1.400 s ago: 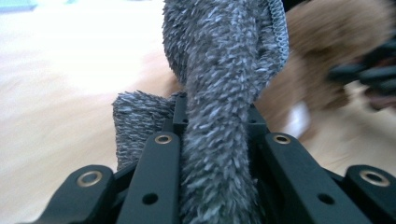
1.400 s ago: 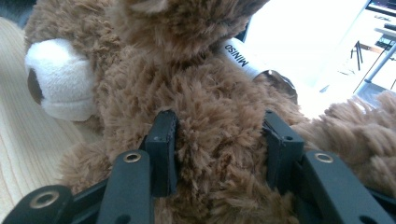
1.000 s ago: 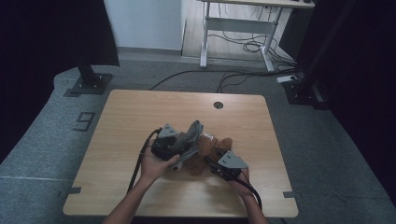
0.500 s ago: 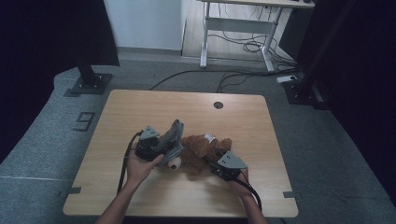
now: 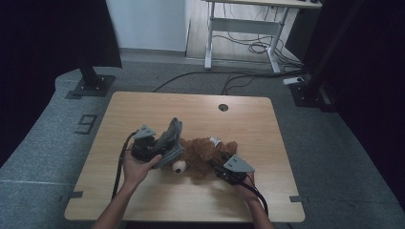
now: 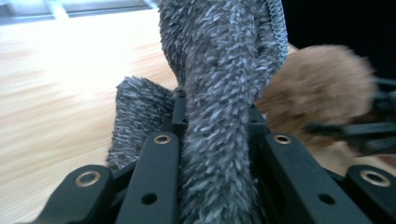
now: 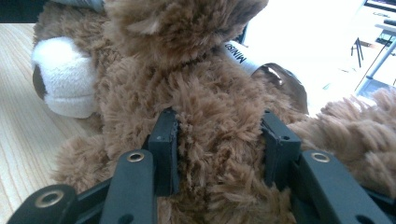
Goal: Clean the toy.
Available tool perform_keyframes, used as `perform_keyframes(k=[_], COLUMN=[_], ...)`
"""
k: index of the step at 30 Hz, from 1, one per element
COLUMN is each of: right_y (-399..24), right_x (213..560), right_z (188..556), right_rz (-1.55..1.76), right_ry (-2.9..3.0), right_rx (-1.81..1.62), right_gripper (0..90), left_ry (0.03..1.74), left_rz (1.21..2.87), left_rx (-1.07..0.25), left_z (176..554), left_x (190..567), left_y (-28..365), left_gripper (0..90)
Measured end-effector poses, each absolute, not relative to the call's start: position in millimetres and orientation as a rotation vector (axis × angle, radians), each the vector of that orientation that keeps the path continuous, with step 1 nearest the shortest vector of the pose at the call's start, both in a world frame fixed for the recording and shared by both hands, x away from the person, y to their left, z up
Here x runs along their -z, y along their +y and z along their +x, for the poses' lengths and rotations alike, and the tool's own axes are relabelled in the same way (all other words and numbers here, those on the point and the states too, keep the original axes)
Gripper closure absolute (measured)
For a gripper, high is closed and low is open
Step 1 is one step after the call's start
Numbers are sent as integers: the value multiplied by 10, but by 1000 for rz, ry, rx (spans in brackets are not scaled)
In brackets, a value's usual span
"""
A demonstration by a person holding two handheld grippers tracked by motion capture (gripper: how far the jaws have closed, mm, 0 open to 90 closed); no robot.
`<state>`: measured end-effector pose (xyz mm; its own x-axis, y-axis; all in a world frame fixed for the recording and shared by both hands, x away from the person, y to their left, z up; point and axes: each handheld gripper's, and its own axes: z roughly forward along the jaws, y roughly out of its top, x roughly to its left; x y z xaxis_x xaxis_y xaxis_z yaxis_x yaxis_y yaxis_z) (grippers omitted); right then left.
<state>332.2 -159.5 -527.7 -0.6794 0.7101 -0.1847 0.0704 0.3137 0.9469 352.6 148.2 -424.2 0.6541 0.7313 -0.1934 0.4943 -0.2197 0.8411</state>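
A brown teddy bear (image 5: 203,150) lies on the wooden table (image 5: 200,109), its white muzzle (image 7: 65,79) turned toward the table's front edge. My right gripper (image 5: 220,168) is shut on the bear's furry body (image 7: 210,70), with the fur bulging between the jaws. Left of the bear's head, my left gripper (image 5: 160,150) is shut on a grey fuzzy knitted cloth (image 5: 171,138). That cloth (image 6: 224,93) stands up between the jaws and hangs down onto the table. The bear's fur (image 6: 322,88) lies just beyond it.
A round cable hole (image 5: 223,107) sits near the table's far edge. A white label (image 7: 240,56) sticks out from the bear. Behind the table are a desk frame (image 5: 239,28), floor cables and two black stand bases (image 5: 90,86).
My left gripper has moved to the left with the grey cloth, away from the bear's head, whose muzzle now shows. The right gripper has stayed on the bear.
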Motion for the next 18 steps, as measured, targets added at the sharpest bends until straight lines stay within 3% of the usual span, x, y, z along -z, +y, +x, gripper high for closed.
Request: perform_keyframes(k=[5,12,18], right_y=[-1594,-1597,-1598], right_x=[5278,5278,5283], right_z=[3321,3323,3320], right_rz=[690,687,686], right_ry=[1987,1990,1984], right_rx=[-1393,-1394,-1395], right_gripper=[557,557,557], left_ry=[866,722,775], left_rz=[1909,1990,2088], left_rx=[-212,-198,-215], left_z=[3522,3479,3593], left_x=[4146,3995,4230], left_y=[1037,284,19], left_gripper=[741,736,736])
